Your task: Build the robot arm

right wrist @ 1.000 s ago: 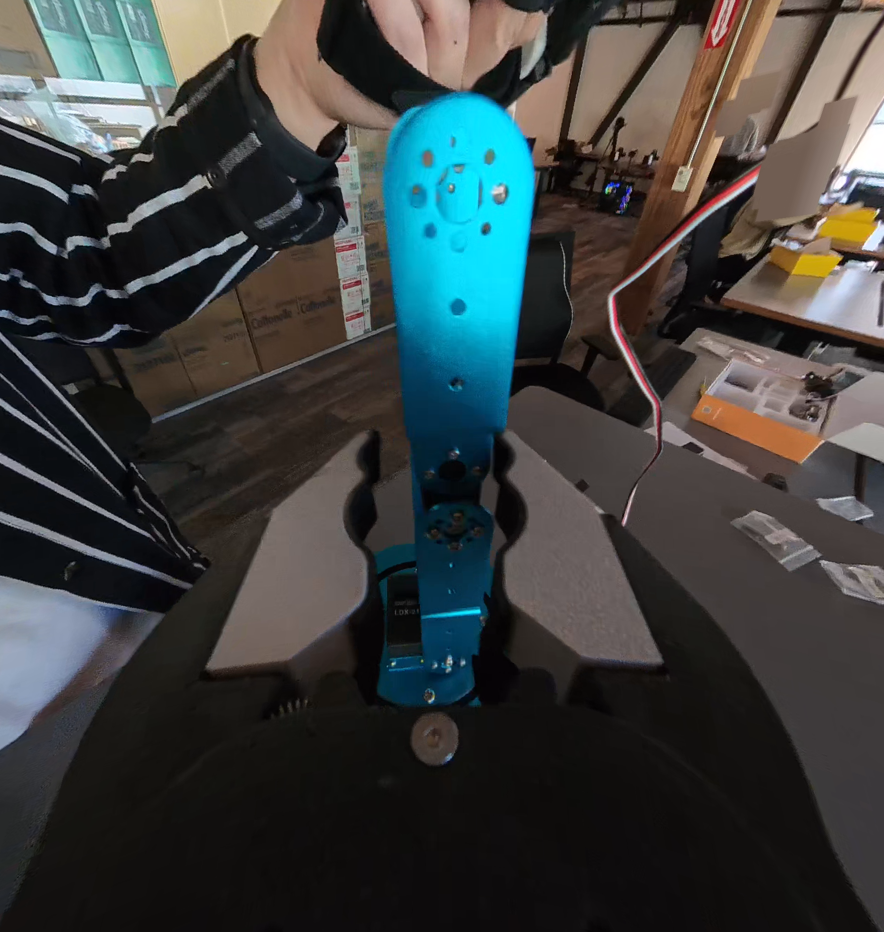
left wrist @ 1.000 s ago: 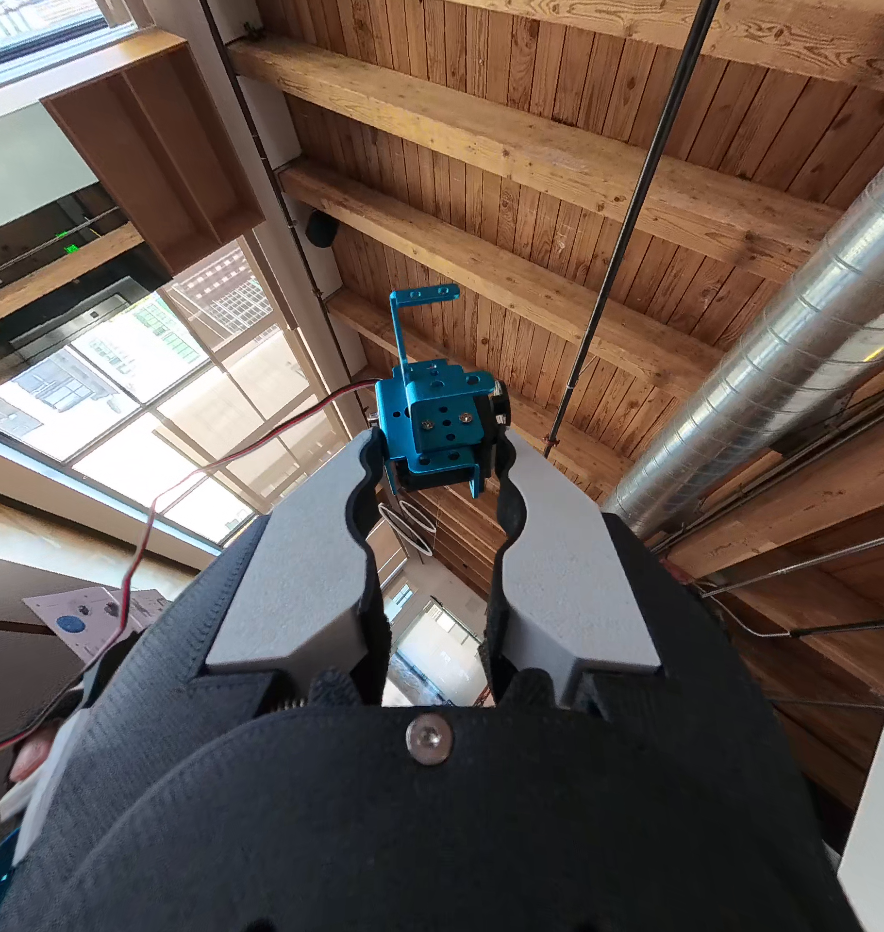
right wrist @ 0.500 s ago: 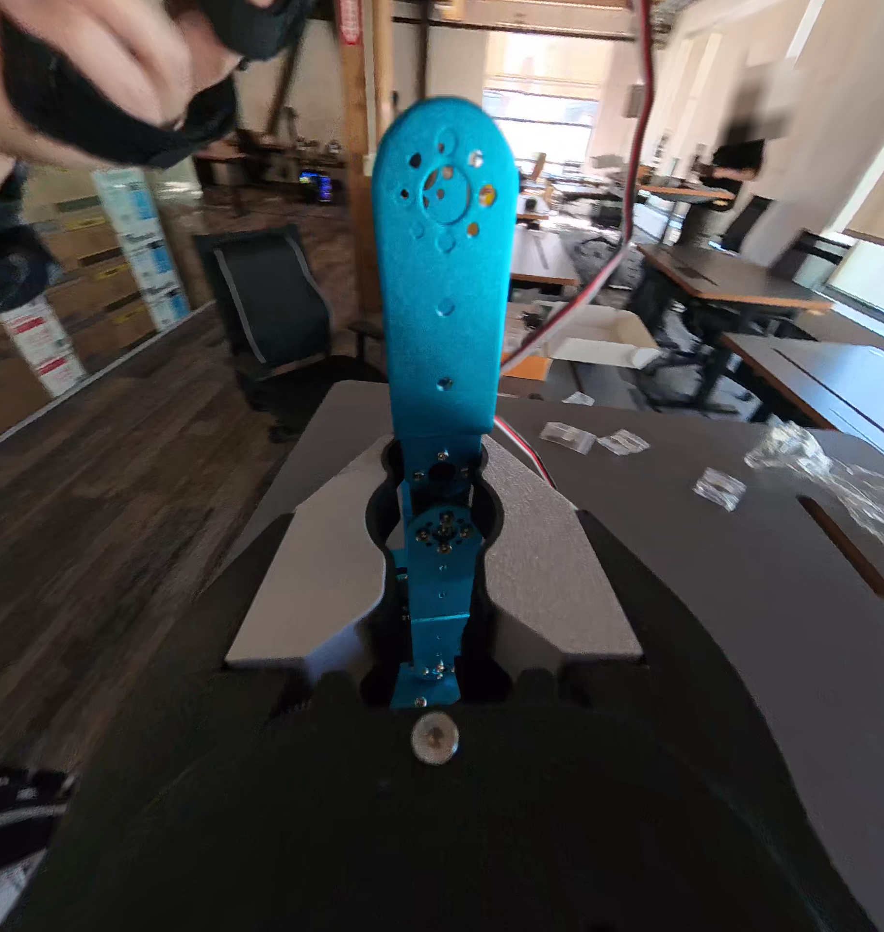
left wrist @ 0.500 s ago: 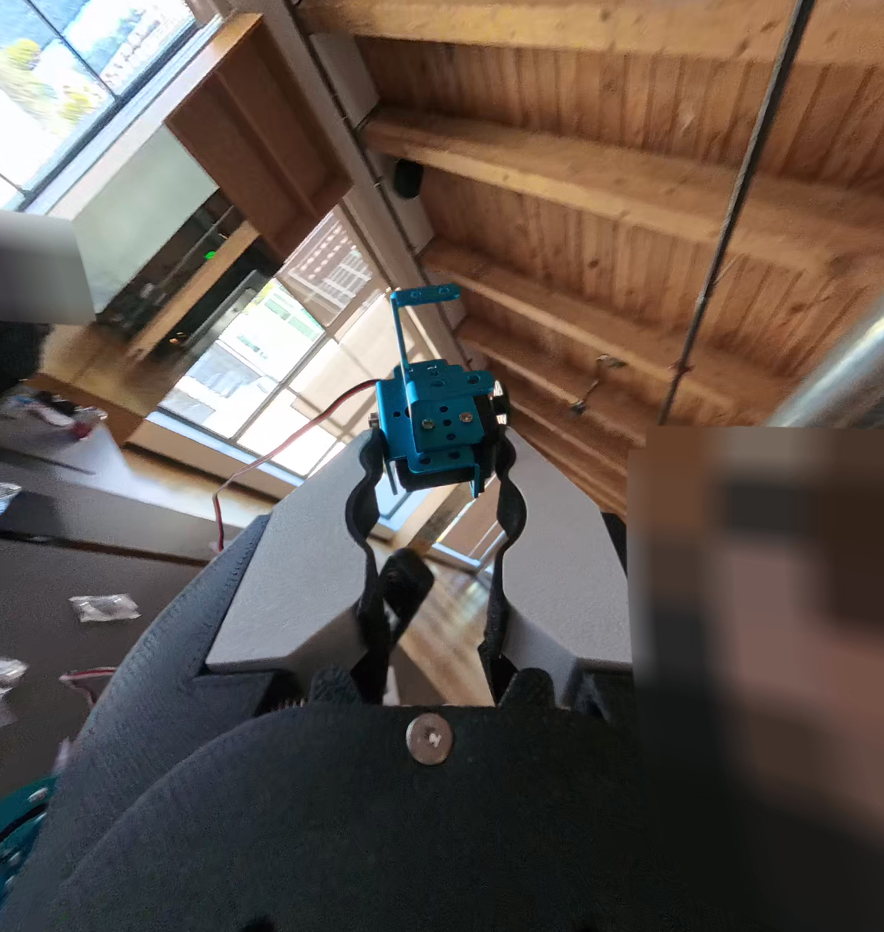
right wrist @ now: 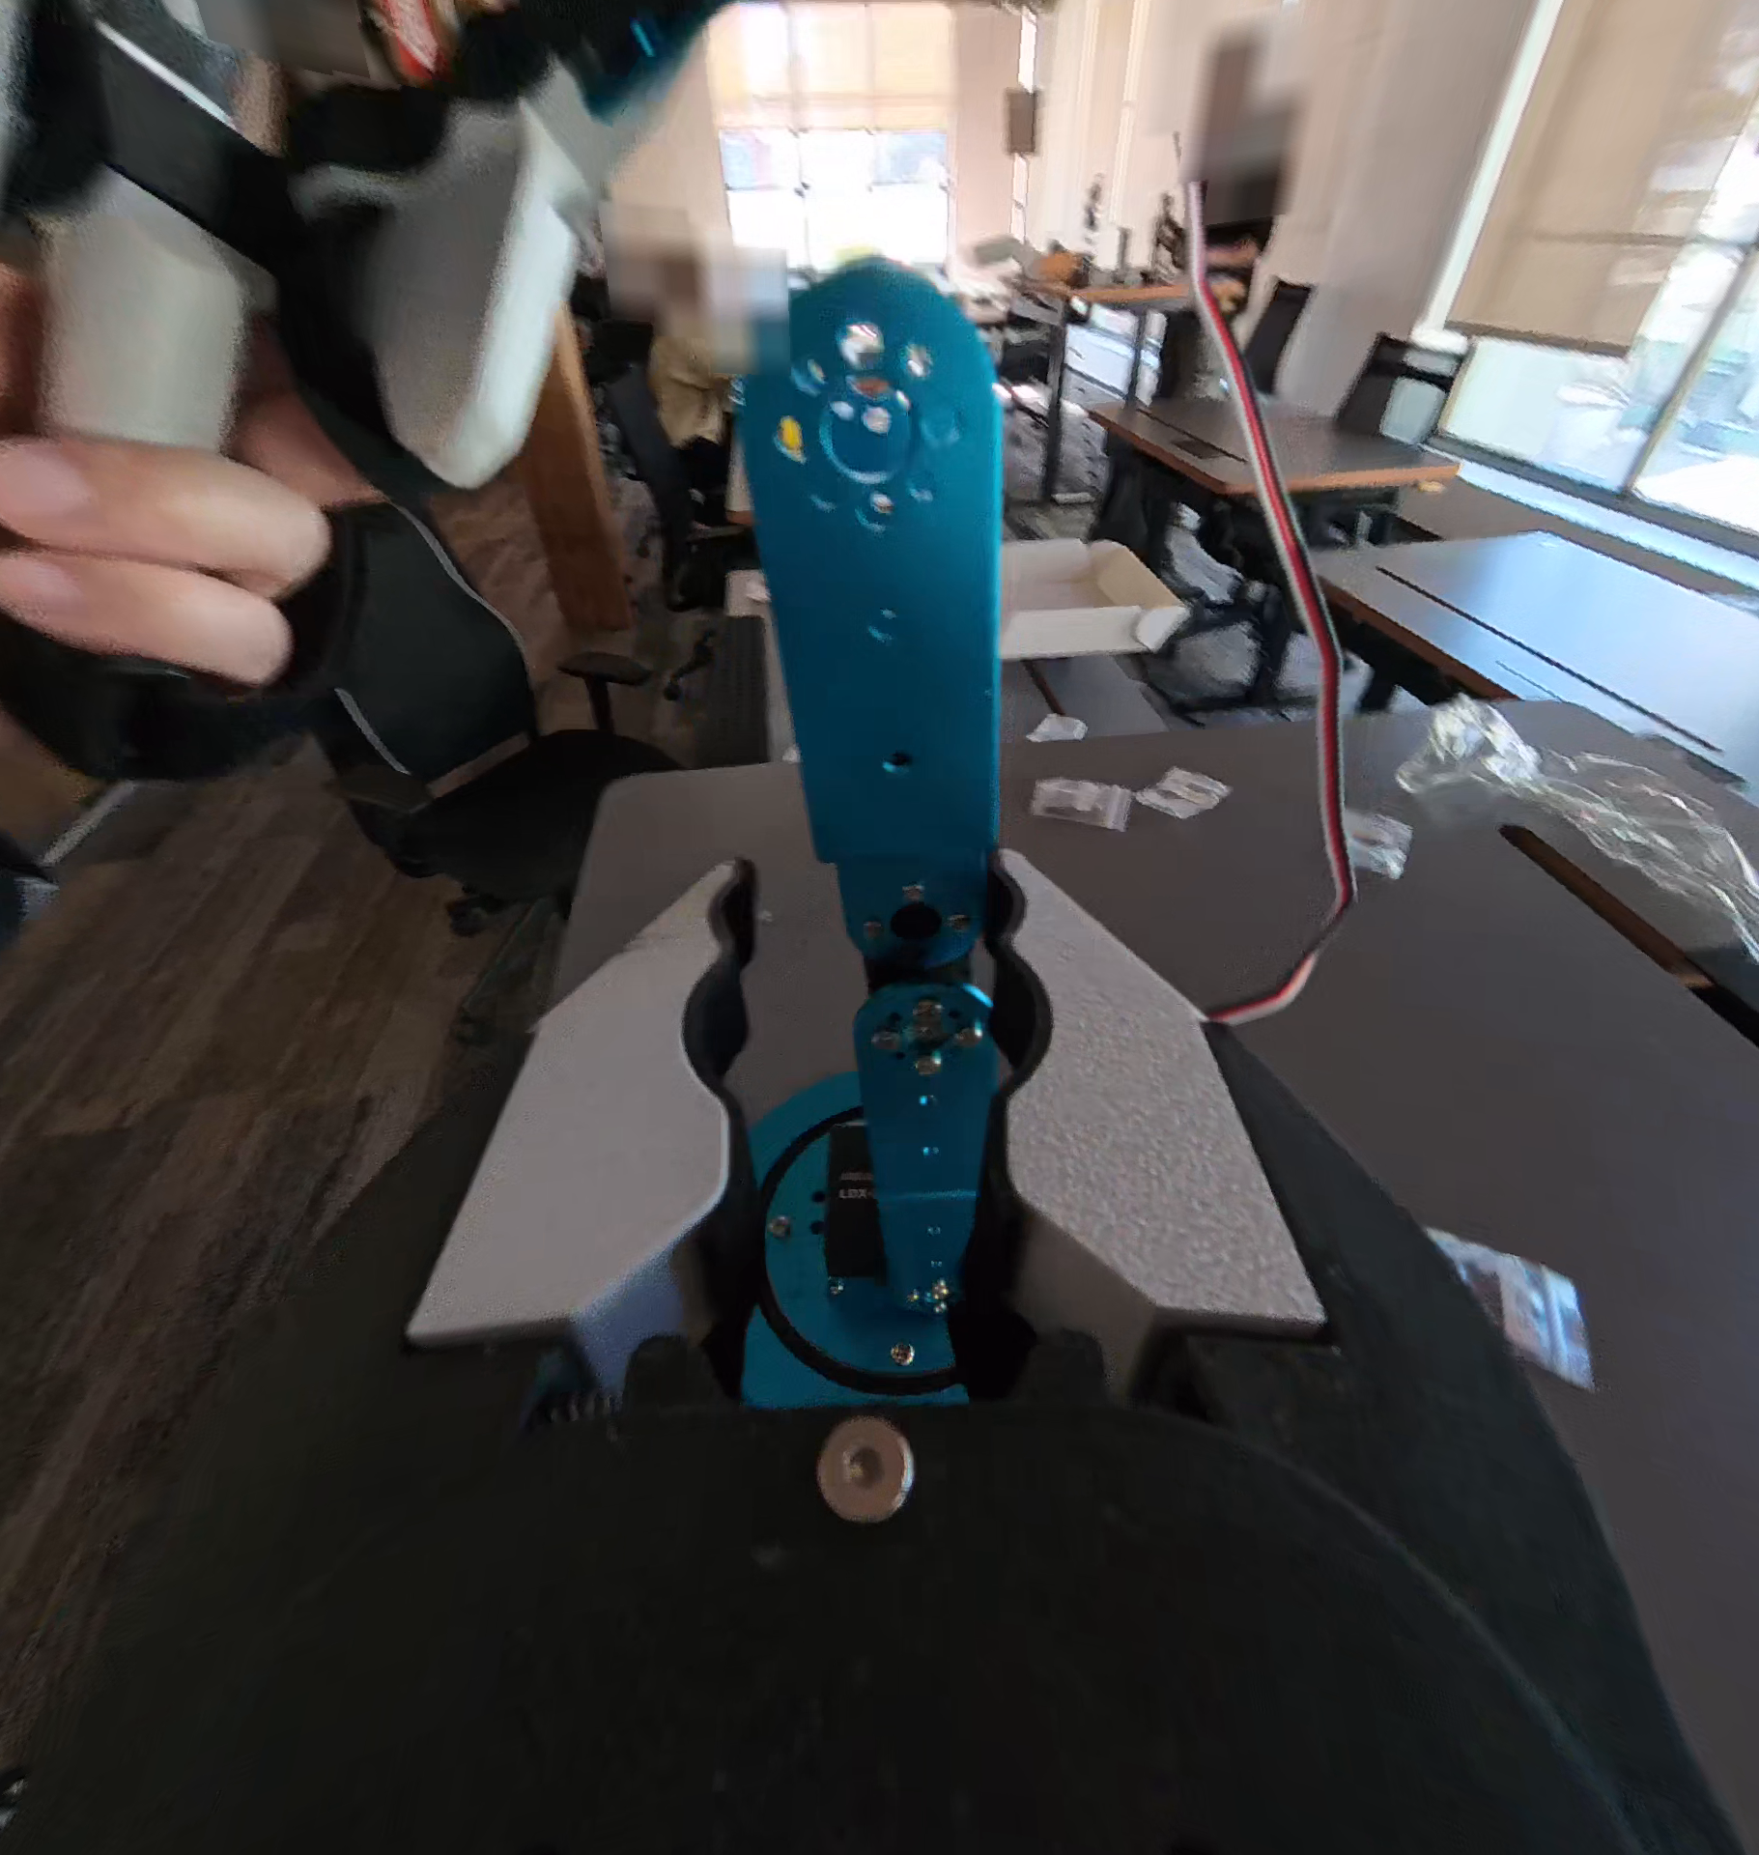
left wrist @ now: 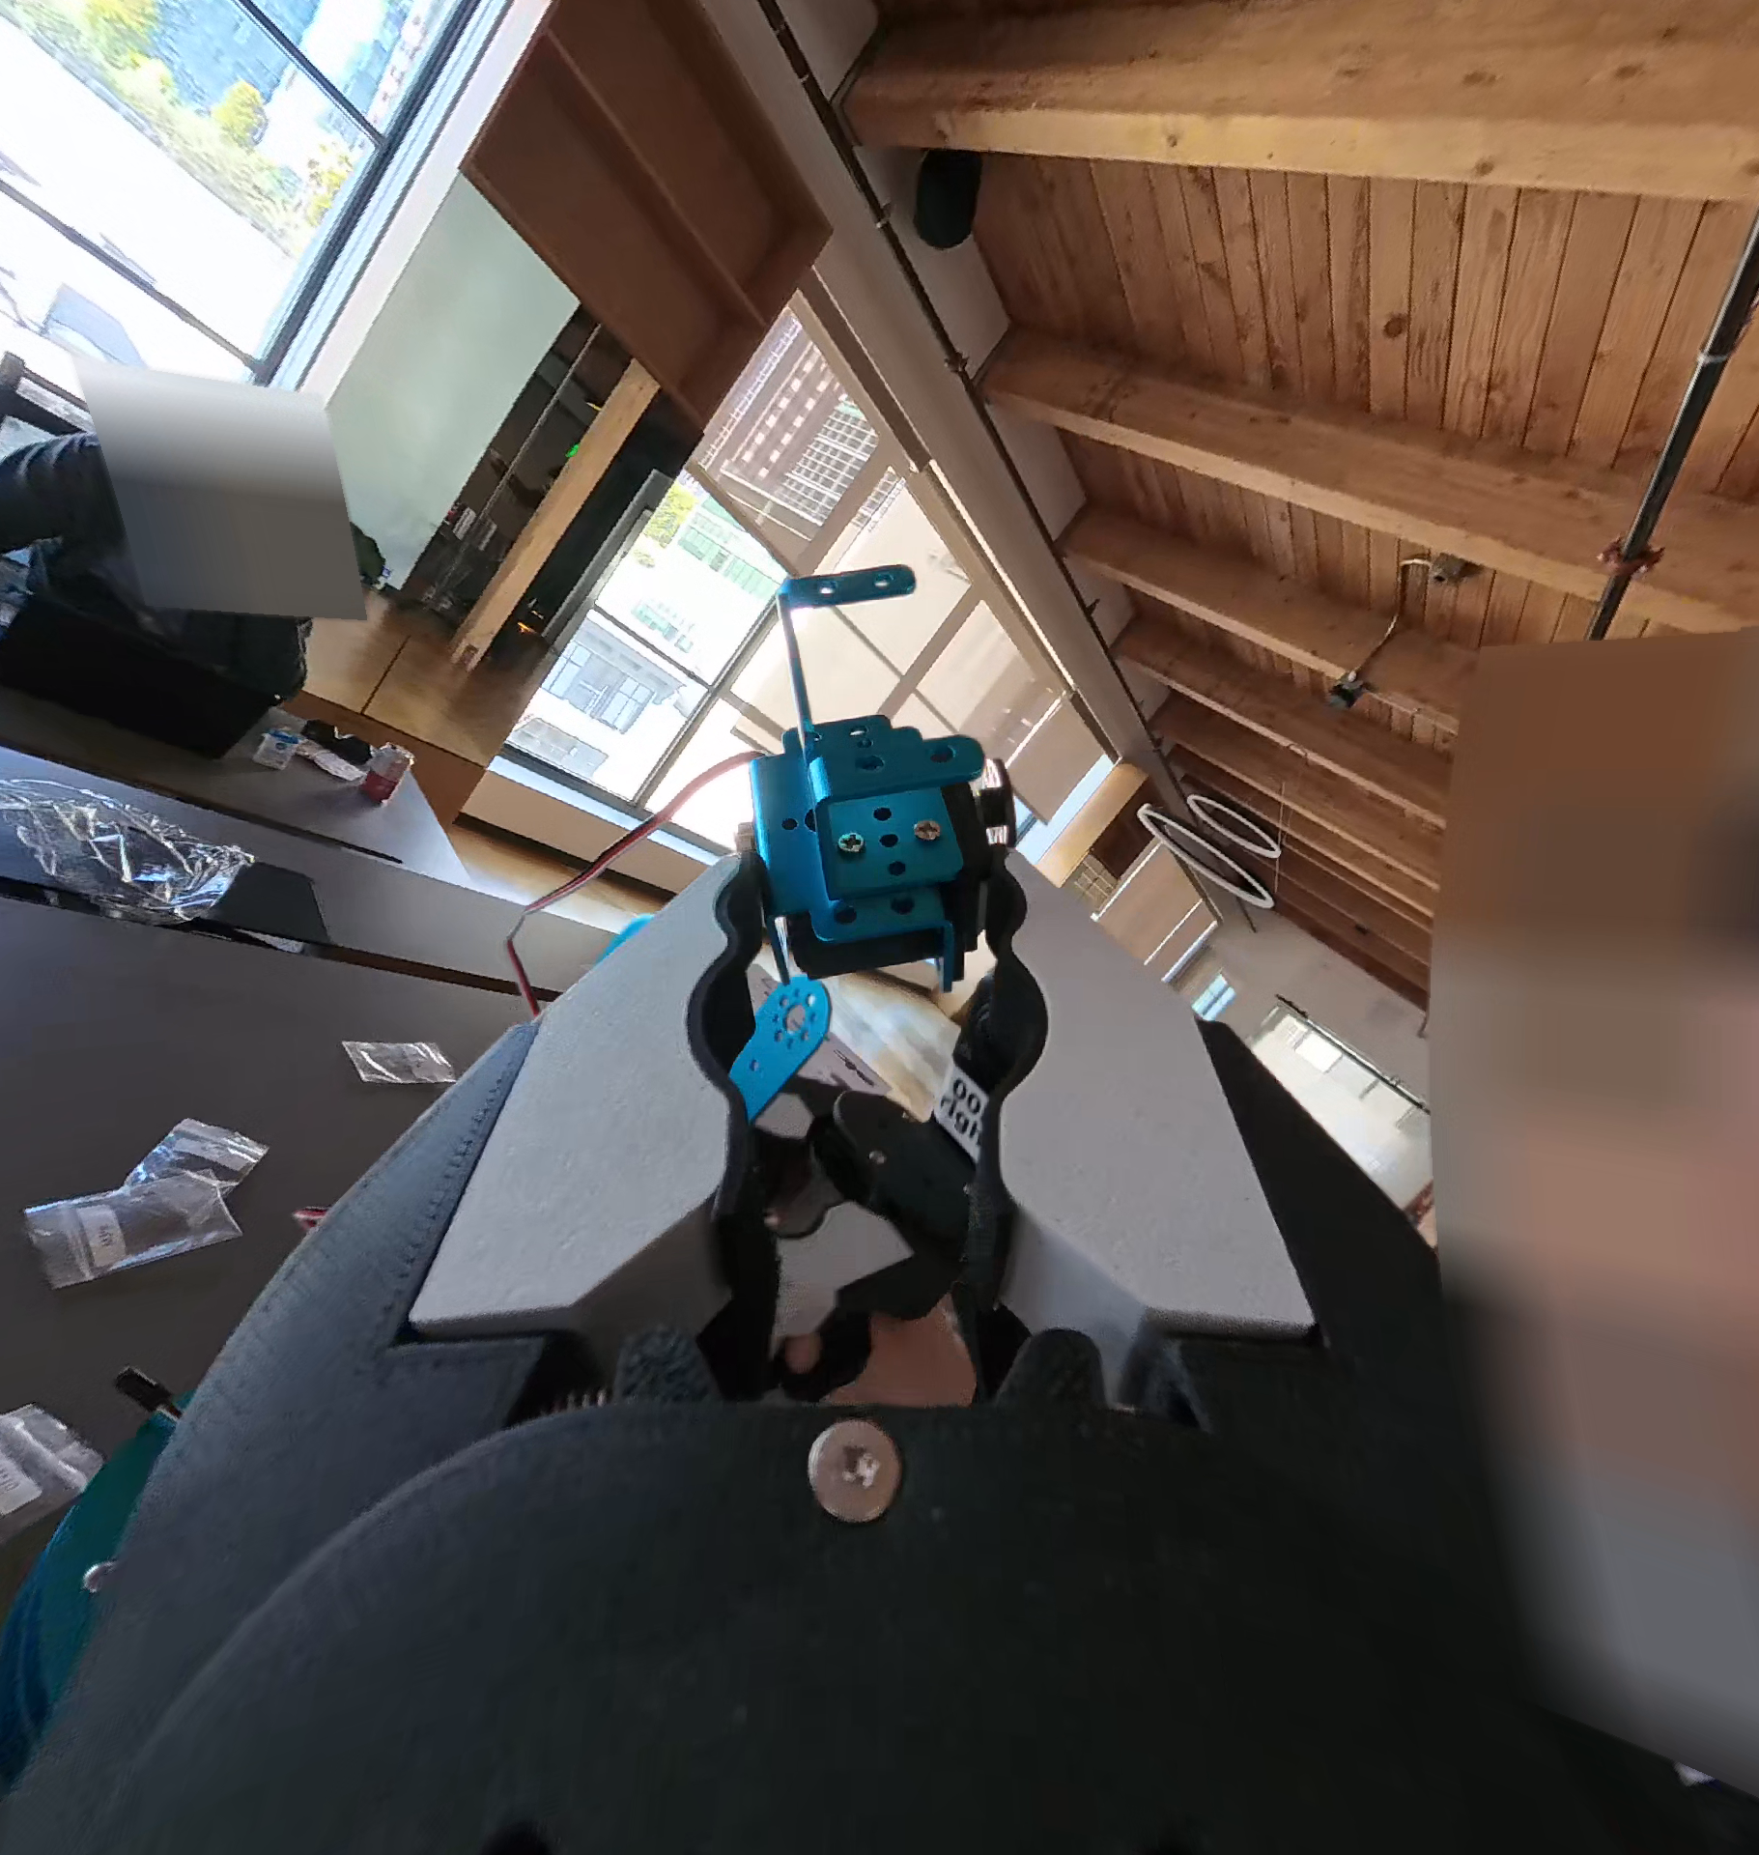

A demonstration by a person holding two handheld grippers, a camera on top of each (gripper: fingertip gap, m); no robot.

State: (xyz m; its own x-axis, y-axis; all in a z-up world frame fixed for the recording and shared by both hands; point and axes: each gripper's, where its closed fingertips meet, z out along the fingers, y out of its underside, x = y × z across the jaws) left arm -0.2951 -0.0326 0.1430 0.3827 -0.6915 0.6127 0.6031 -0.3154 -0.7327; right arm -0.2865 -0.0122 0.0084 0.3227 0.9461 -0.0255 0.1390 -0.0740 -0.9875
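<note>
My left gripper [left wrist: 870,873] is shut on a small blue metal servo bracket block [left wrist: 865,843], with both pads pressed on its sides. A thin blue L-strip [left wrist: 835,592] rises from the block and a red-white-black cable [left wrist: 644,823] trails off it. My right gripper [right wrist: 870,893] is open around an upright blue robot arm link [right wrist: 875,562] that rises from a round blue base [right wrist: 815,1305]. There is a clear gap at the left pad, and the right pad [right wrist: 1005,903] is close against the link. The left gripper [right wrist: 433,201] and a hand [right wrist: 122,562] show blurred at upper left.
The dark table [right wrist: 1457,1004] carries small clear plastic bags [right wrist: 1081,803], crumpled clear wrap [right wrist: 1598,803] and the looping cable [right wrist: 1286,602]. A white open box [right wrist: 1076,602] and a black office chair [right wrist: 474,703] stand beyond it. More bags [left wrist: 142,1215] lie in the left wrist view. The tips of one gripper are about 15 cm away from the tips of the other.
My right gripper's fingers were closed on the blue arm link half a second ago and have opened again. My left gripper has swung and tilted with the bracket block still held.
</note>
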